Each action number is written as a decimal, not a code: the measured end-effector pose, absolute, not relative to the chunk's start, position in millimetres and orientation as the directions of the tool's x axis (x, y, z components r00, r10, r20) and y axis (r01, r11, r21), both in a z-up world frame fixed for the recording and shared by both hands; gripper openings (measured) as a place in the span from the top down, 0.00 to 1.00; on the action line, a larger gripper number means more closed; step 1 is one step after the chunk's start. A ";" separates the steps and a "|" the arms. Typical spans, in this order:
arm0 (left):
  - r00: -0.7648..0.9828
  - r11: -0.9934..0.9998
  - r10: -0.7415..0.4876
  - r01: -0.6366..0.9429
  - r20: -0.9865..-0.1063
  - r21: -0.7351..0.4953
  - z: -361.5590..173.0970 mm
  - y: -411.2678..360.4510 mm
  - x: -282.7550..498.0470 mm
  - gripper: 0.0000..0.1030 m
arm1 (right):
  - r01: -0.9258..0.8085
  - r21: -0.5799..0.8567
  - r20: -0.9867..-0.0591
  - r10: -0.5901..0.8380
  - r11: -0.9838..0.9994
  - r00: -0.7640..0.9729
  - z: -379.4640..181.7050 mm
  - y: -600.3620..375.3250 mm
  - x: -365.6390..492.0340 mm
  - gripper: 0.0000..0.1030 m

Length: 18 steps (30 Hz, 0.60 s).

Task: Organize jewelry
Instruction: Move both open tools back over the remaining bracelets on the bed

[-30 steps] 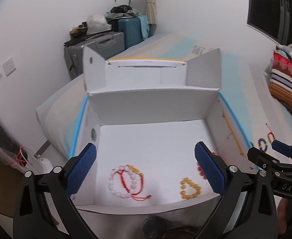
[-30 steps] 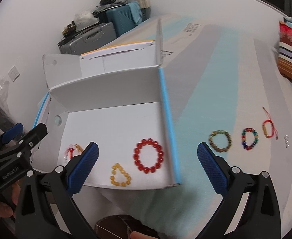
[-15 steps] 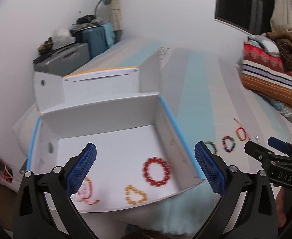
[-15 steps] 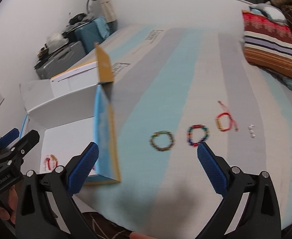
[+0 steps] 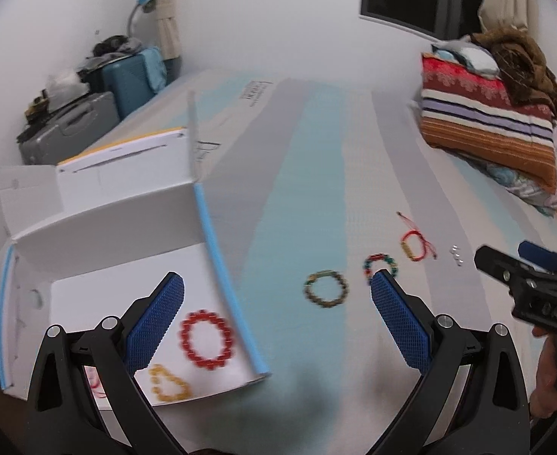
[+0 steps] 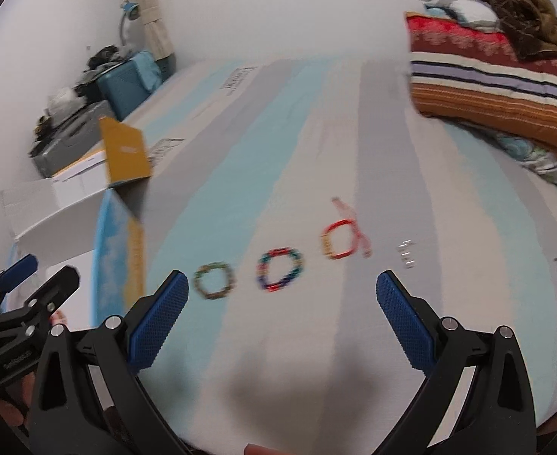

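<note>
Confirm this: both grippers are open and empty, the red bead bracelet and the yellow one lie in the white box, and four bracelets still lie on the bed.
Not four: three bracelets lie on the bed, as the right wrist view shows: an olive one, a multicoloured one and a red cord one. The rest stands: both grippers are open and empty, and the red and yellow bracelets lie in the white box.

The box (image 5: 126,227) sits on the bed (image 5: 316,151), at its left side. Inside the box, two bracelets lie side by side: one (image 5: 207,340) near the right wall, another (image 5: 169,385) in front of it to the left. To the right of the box, three bracelets lie in a row on the bed: the first (image 6: 214,280), the second (image 6: 280,268), the third (image 6: 339,243). Small beads (image 6: 405,254) lie right of the row. Folded blankets (image 5: 491,117) rest at the far right; suitcases (image 5: 88,113) stand behind the box.
</note>
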<state>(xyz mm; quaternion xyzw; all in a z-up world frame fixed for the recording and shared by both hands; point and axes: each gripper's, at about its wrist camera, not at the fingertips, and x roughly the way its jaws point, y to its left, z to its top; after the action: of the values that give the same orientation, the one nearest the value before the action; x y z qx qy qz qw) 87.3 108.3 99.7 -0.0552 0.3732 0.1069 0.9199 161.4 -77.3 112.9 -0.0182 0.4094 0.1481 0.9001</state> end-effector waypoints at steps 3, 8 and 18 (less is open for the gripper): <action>0.696 0.979 0.140 -0.203 -0.705 -0.006 94.4 91.0 102.2 0.06 | -0.247 0.095 -0.751 0.232 0.964 0.618 106.9 -98.5 177.7 0.07; 0.677 0.984 0.118 -0.177 -0.726 -0.006 79.7 76.6 130.5 0.06 | -0.219 0.071 -0.761 0.195 0.973 0.618 92.2 -122.0 203.1 0.07; 0.630 0.990 0.081 -0.143 -0.772 -0.013 18.6 58.4 180.8 0.06 | -0.207 -0.004 -0.788 0.124 0.978 0.603 44.7 -142.1 252.0 0.07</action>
<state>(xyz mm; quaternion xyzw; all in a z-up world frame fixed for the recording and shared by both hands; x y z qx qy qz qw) 180.8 58.4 18.6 -0.0362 0.4255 0.0620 0.9021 252.0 -142.1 44.7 -0.0476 0.4359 0.0925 0.8940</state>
